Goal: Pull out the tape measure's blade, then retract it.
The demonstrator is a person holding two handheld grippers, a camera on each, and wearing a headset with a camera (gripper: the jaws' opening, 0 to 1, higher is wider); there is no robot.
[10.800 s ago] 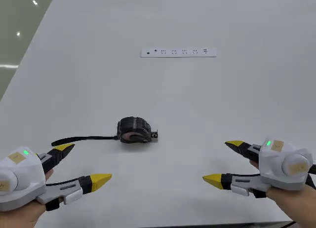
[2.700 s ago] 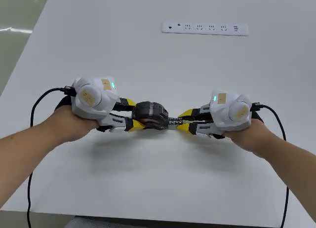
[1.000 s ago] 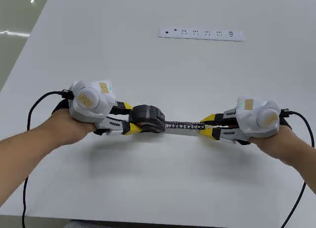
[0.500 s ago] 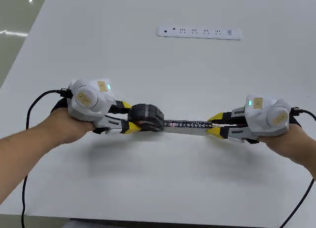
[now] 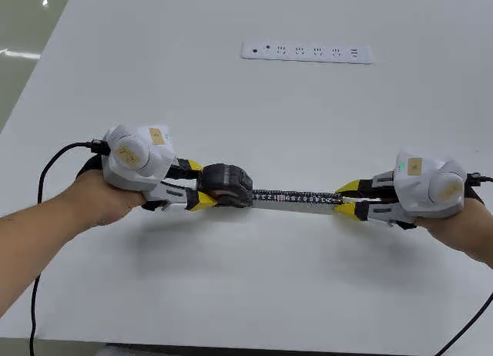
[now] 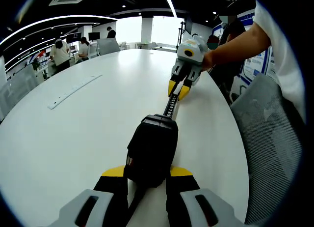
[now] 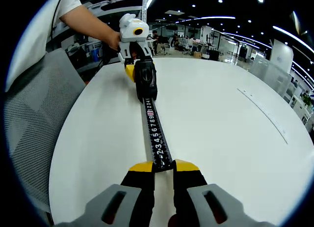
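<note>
Over the white tabletop [image 5: 254,117], left tool [image 5: 199,183] pinches the tape measure [image 5: 226,185], right tool [image 5: 346,199] pinches its drawn-out blade [image 5: 296,196].

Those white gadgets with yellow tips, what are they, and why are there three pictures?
They are hand-held tools that a person works like tongs, one per hand. The wide picture comes from a headset camera looking down. The two round ones come from a camera riding on each tool. On the white table lies a power strip. The left tongs clamp the tape measure's case. The right tongs pinch the end of its blade, which is drawn out between them.
</note>
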